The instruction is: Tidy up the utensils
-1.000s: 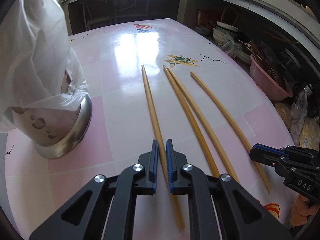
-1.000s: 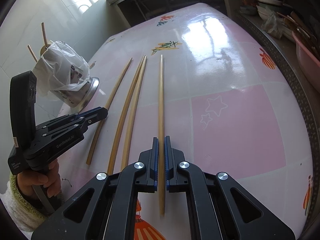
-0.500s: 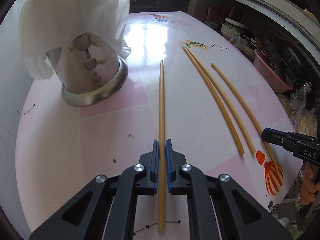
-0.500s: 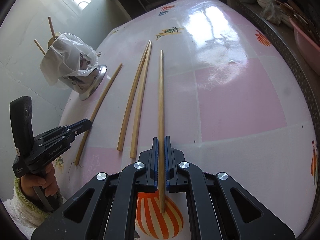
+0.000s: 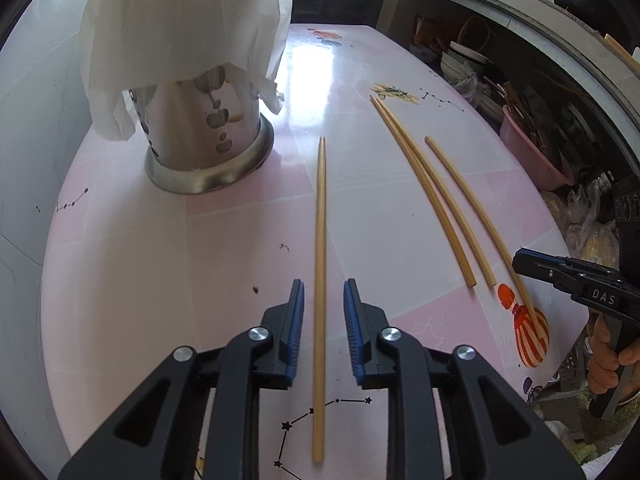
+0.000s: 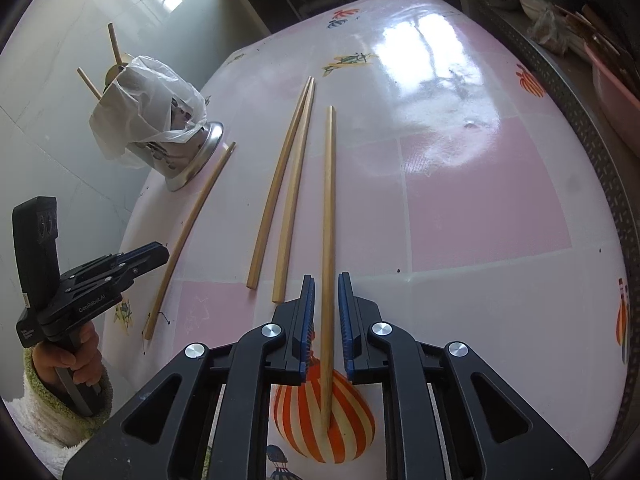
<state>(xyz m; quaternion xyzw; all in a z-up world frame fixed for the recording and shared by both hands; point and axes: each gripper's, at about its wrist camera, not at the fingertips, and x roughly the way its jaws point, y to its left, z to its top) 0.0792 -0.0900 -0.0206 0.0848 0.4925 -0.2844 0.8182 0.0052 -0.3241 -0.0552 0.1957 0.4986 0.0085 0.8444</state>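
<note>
While its ribbed blue pads stand apart with clear gaps on either side, the left gripper [image 5: 323,312] is released around a slim, straight wooden chopstick [image 5: 319,280] that lies flat on the glossy pink-and-white table [image 5: 240,264], the stick running between the black fingers without touching them. The right gripper [image 6: 326,308] is likewise parted, its blue pads flanking a second chopstick [image 6: 328,240] whose near end rests over a printed orange-striped balloon [image 6: 344,432]; narrow gaps show on both sides, so it grips nothing. Farther along the shiny surface, a pair of chopsticks [image 5: 424,196] lies side by side, their far tips converging and touching, between the two sticks under the grippers. Beyond the left gripper's stick, near its far tip, a round stainless-steel holder [image 5: 204,148] with a flared polished base and cut-out apple shapes stands upright, draped in a crinkled translucent white plastic bag [image 5: 180,20]. In the right wrist view, wooden stick ends [image 6: 114,44] poke up out of it. A pink plastic basin [image 5: 532,152] sits off the table's right edge among cluttered shelves.
</note>
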